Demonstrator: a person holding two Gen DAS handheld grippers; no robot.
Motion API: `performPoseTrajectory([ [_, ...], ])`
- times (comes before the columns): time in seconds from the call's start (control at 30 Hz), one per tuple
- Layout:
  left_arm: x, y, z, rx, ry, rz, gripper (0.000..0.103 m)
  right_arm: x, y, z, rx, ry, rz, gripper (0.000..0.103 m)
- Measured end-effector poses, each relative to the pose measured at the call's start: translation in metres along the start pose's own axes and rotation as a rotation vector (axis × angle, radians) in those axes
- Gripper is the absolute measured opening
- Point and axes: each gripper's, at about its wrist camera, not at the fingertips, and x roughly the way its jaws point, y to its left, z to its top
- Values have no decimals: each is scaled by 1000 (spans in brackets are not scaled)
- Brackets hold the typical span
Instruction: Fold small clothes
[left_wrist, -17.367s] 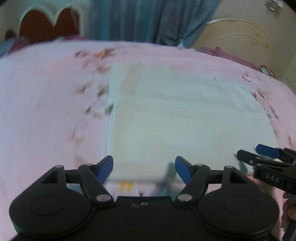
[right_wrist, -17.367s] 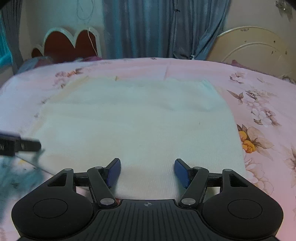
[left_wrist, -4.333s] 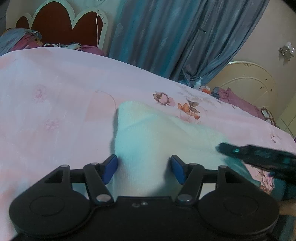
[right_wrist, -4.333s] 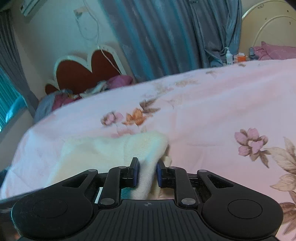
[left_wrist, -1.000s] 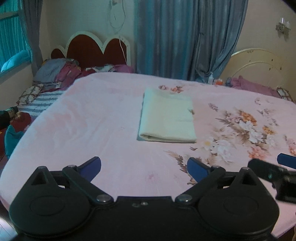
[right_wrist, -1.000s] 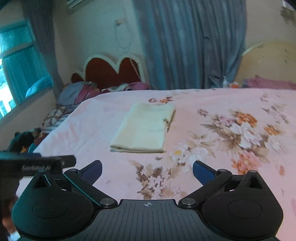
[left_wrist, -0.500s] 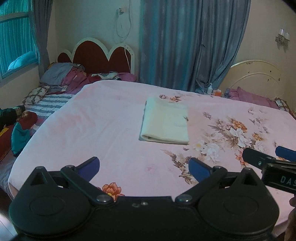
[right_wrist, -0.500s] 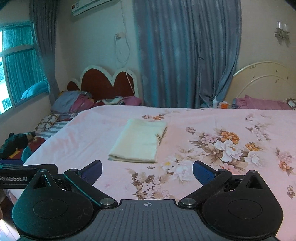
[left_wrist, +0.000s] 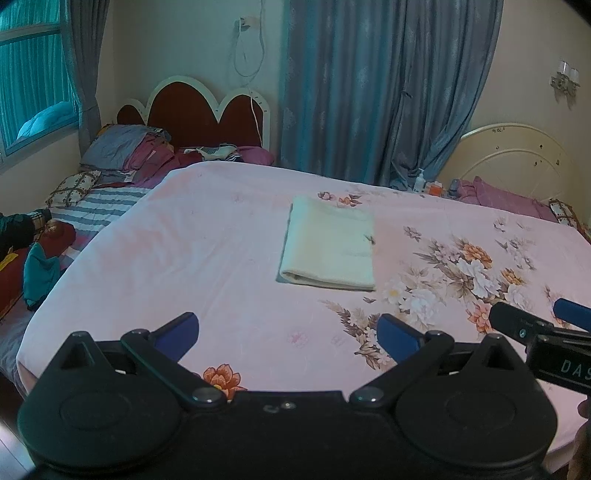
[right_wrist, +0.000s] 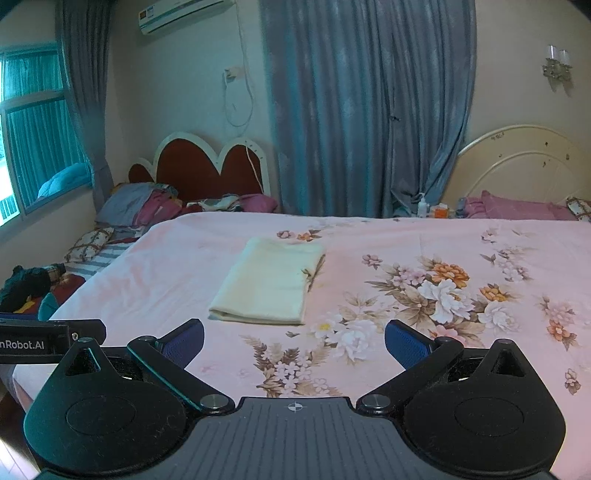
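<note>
Presently the folded cream cloth (left_wrist: 328, 249) lies mid-bed on the floral sheet (left_wrist: 192, 258), well apart from both tools. Left gripper (left_wrist: 288, 330) and right gripper (right_wrist: 293, 339) spread wide, empty. Probably light, soft, limp; pinch a corner or the doubled near edge.

Left claw (left_wrist: 288, 330) spread wide, empty; right claw (right_wrist: 294, 339) likewise
</note>
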Motion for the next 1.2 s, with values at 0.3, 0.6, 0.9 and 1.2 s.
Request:
performPoseTrajectory([
  [0.3,-2,1,-1,9,-9,9,102,1,1,0,6,3,8,103],
  [0.6,-2,2,0,10,-12,15,102,1,1,0,6,3,8,103],
  [0.9,-3,2,0,10,-10,15,102,3,1,-1,8,4,8,103],
  [1.2,-2,0,1,9,-5,14,102,4,1,-1,10,5,8,103],
])
